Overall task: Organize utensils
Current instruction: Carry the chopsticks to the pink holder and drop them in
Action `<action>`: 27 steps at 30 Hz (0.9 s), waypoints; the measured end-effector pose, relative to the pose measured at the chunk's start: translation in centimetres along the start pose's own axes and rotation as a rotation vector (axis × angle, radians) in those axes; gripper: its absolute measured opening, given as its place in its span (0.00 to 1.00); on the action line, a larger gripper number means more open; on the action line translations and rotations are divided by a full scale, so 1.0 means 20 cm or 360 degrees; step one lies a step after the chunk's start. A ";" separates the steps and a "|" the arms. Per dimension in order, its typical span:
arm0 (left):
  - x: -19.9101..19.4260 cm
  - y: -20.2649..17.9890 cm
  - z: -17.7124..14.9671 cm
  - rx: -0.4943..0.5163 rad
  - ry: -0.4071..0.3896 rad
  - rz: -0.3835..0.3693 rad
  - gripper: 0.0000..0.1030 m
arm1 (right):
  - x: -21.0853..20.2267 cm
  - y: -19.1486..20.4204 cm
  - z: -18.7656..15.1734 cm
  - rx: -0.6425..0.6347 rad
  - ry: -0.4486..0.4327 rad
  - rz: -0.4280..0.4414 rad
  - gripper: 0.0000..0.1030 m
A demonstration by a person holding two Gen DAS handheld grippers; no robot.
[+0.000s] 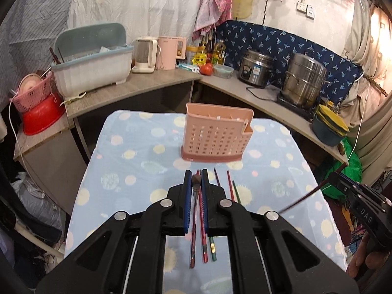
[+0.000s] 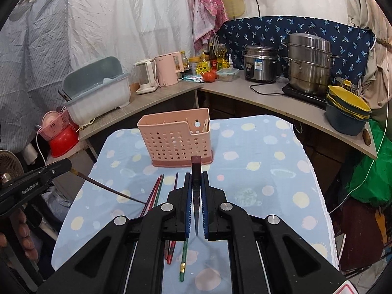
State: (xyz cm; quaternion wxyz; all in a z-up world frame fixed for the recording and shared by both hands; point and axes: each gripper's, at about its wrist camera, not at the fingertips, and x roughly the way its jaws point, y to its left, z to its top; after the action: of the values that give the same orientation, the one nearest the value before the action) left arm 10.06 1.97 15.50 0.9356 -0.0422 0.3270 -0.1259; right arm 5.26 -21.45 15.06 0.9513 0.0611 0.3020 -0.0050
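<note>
In the left wrist view, the left hand-held gripper (image 1: 196, 175) sat at the lower centre of the frame, its blue-padded jaws drawn in close and clenched on a dark brown tapered chopstick (image 1: 195, 191), whose thick end showed between the tips and whose thin end ran back toward the camera. The pink perforated plastic utensil holder (image 1: 215, 136) stood upright straight ahead, just above the gripper tips in the frame, on the light blue dotted cloth-covered surface (image 1: 137, 161). Loose red and green chopsticks (image 1: 230, 186) lay on the cloth between gripper and holder, their long axes pointing roughly toward the holder.

At the right edge of that same view the right hand-held gripper (image 1: 343, 181) appeared, carrying a second dark chopstick (image 1: 301, 199) that slanted down to the left.

In the right wrist view, the holder (image 2: 175, 138) stood above and slightly left of centre, its open top facing up, with something pale already in its small right-hand compartment. The right gripper (image 2: 196, 177) was clamped nearly closed on its dark chopstick (image 2: 196, 171), thick end forward and aimed just right of the holder's base. The left gripper (image 2: 36, 178) showed at the left edge.

Both grippers looked about equally near the holder. Each stick probably needed tipping to vertical and lifting over the rim before release.
</note>
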 end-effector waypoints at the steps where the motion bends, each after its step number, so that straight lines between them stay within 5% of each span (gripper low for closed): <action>1: 0.00 -0.01 0.03 0.0006 -0.0017 -0.0002 0.07 | 0.00 0.00 0.02 0.0000 -0.0009 0.0005 0.07; 9: 0.00 -0.06 0.24 0.0050 -0.0121 -0.0010 0.07 | 0.02 -0.02 0.21 0.0033 -0.0084 0.0061 0.07; 27: 0.14 -0.18 1.00 0.0089 -0.0478 0.0003 0.07 | 0.33 0.04 0.95 -0.0014 -0.0381 0.0011 0.07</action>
State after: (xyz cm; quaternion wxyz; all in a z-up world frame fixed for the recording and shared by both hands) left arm 23.92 -2.37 30.12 0.9749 -0.0342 0.1799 -0.1262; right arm 21.52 -22.80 26.76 0.9808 0.0570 0.1862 -0.0076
